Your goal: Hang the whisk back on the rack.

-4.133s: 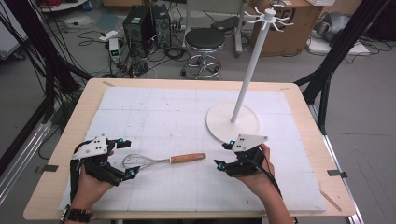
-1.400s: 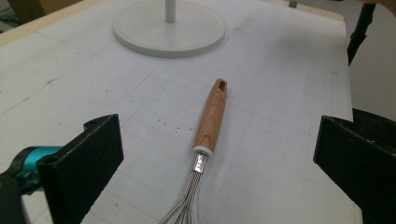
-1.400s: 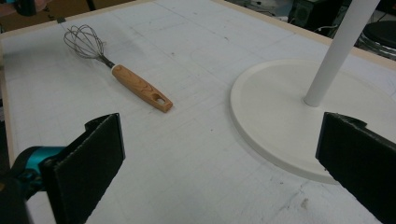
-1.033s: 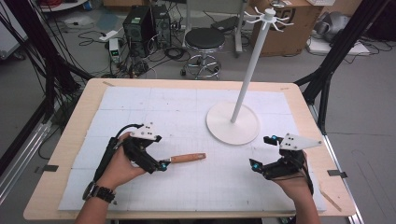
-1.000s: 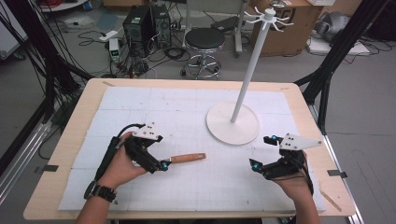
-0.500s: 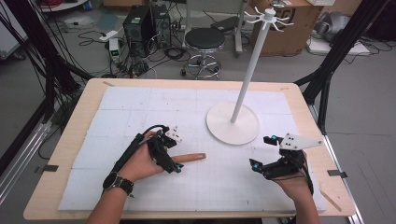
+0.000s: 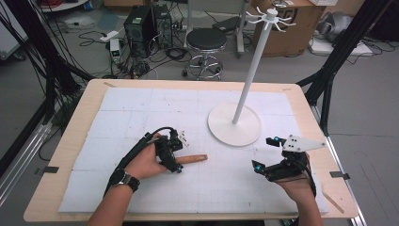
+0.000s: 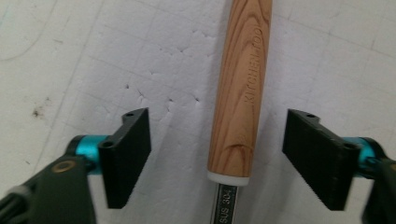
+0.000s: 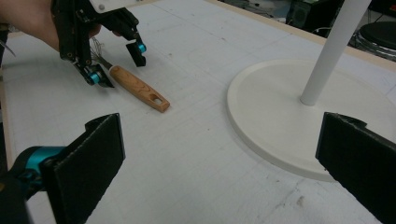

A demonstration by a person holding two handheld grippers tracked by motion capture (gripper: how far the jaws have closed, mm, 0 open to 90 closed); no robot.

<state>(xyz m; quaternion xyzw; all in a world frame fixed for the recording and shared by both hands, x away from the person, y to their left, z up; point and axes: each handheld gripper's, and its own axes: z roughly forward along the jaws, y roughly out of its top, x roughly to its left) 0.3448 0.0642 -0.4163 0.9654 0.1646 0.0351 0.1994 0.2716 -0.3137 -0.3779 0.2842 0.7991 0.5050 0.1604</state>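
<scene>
**Left gripper straddles the whisk's wooden handle, jaws not yet touching**

A light wooden table [image 7: 61,141] carries a white gridded foam mat [image 7: 141,113] over most of its top. On the mat's far right part stands a white coat-rack-style stand with a round flat base [image 7: 235,125], its pole rising to small hooks at the top.

The person's left hand [image 7: 143,162], with a watch on the wrist, holds the left gripper [image 7: 176,153] near the middle of the mat, tilted down over the whisk with a tapered light-brown wooden handle [image 8: 240,88]. The handle lies flat on the mat, its free end pointing towards the stand's base, near it but apart. In the left gripper view the handle's lower end, with its white collar and steel stem, sits between the two black jaws; these have just been closing, yet a clear gap shows on either side, so nothing is gripped.

The right gripper [image 7: 266,155] rests at the mat's right edge, just in front of the base, its jaws spread wide with nothing between them.
</scene>
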